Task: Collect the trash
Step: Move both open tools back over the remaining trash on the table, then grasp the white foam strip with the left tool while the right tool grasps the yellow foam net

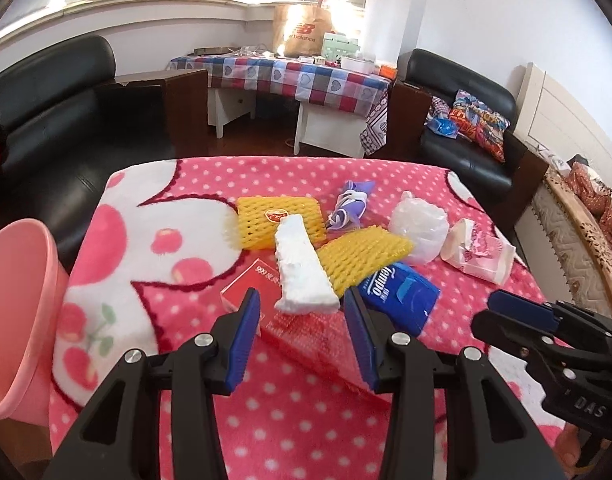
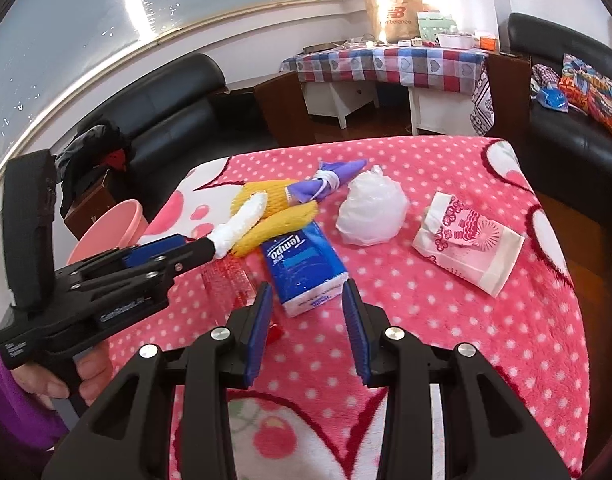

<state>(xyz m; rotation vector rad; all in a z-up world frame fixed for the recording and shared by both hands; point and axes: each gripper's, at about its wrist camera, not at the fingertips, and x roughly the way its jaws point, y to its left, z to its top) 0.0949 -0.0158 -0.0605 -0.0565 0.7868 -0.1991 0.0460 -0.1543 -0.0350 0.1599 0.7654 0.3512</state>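
Trash lies on a pink dotted blanket (image 1: pixel 265 420): two yellow foam nets (image 1: pixel 273 220), a white foam strip (image 1: pixel 301 268) over a red clear box (image 1: pixel 249 284), a blue Tempo tissue pack (image 2: pixel 301 268), a purple wrapper (image 1: pixel 352 204), a white plastic bag (image 2: pixel 372 208) and a pink-printed paper bag (image 2: pixel 470 244). My left gripper (image 1: pixel 301 320) is open, its tips just short of the foam strip's near end. My right gripper (image 2: pixel 306 320) is open too, its tips either side of the tissue pack's near end without touching it.
A pink bin (image 1: pixel 17 320) stands off the blanket's left edge. Black sofas (image 1: pixel 45 120) flank the table, and a checked-cloth table (image 1: pixel 297 76) stands behind. A hand in a purple sleeve (image 2: pixel 9 400) holds the left gripper.
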